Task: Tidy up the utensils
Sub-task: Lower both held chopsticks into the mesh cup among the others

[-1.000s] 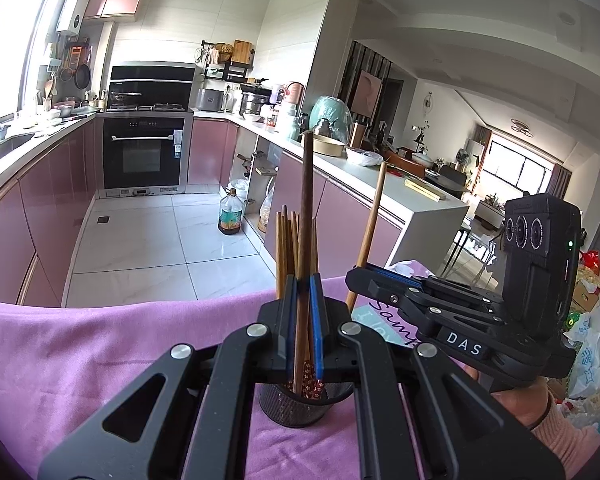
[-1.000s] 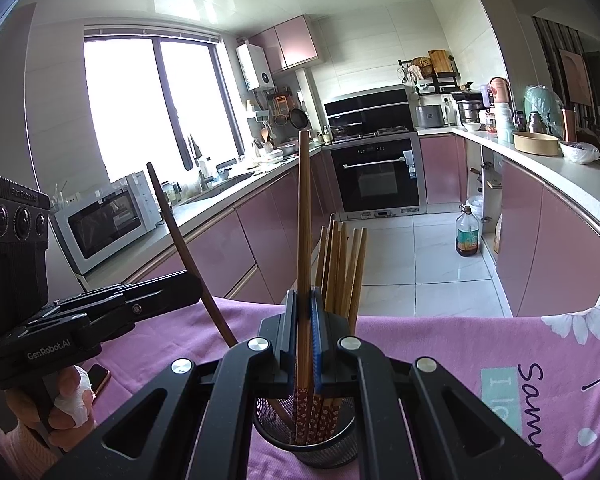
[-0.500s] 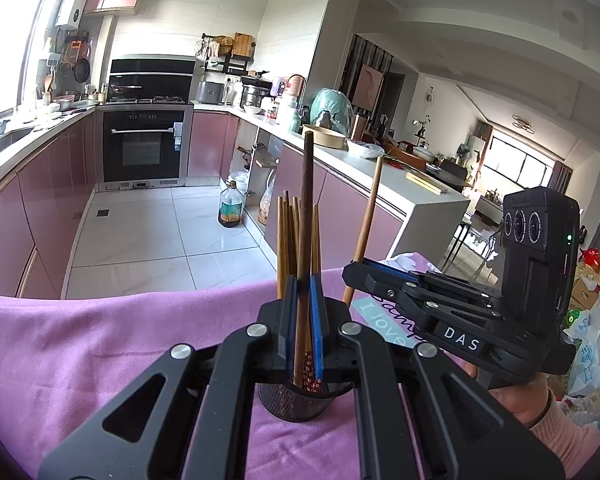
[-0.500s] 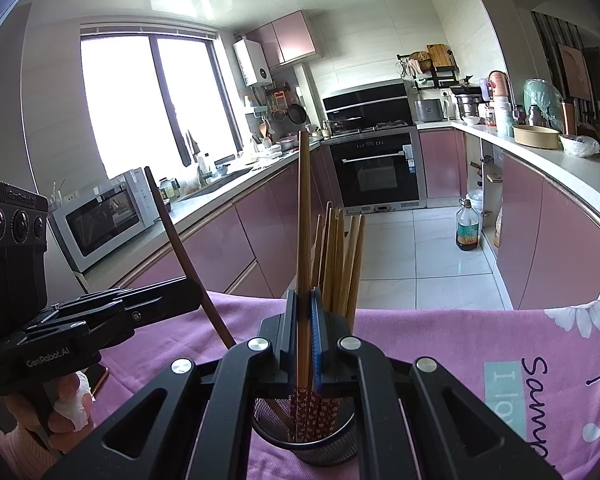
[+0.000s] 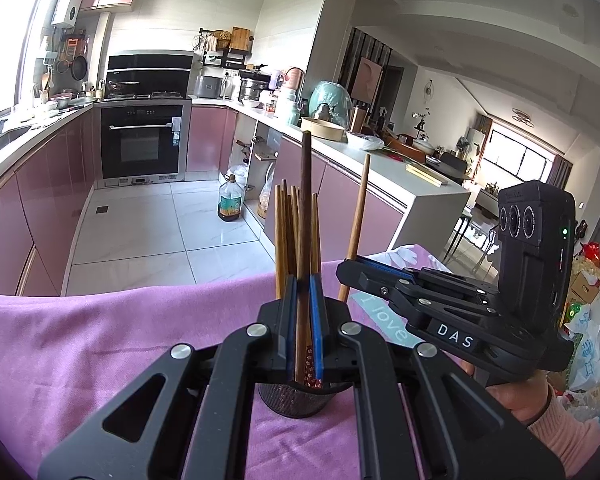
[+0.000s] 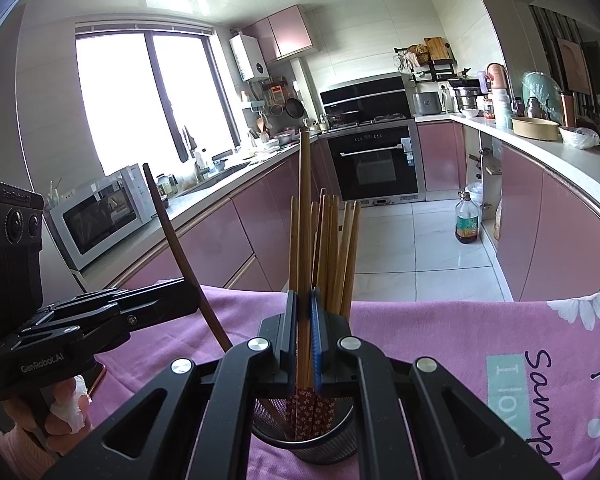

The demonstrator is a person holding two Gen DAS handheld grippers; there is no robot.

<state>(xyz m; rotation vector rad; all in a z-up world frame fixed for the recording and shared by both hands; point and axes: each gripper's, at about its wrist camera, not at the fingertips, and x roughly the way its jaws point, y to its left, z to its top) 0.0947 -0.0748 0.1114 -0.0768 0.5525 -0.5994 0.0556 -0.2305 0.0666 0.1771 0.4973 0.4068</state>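
Purple cloth (image 5: 99, 340) covers the desk — each claw, left claw (image 5: 304, 312) and right claw (image 6: 304, 320), pinches one chopstick; lower both straight into the mesh holder (image 6: 308, 440), then release.

The left gripper (image 5: 304, 324) is clamped on a dark chopstick (image 5: 304, 200) standing upright over the mesh cup (image 5: 295, 400) of chopsticks (image 5: 283, 236) on the purple cloth (image 5: 99, 344), while the right gripper (image 5: 350, 270) beside it pinches a lighter chopstick (image 5: 358, 216).
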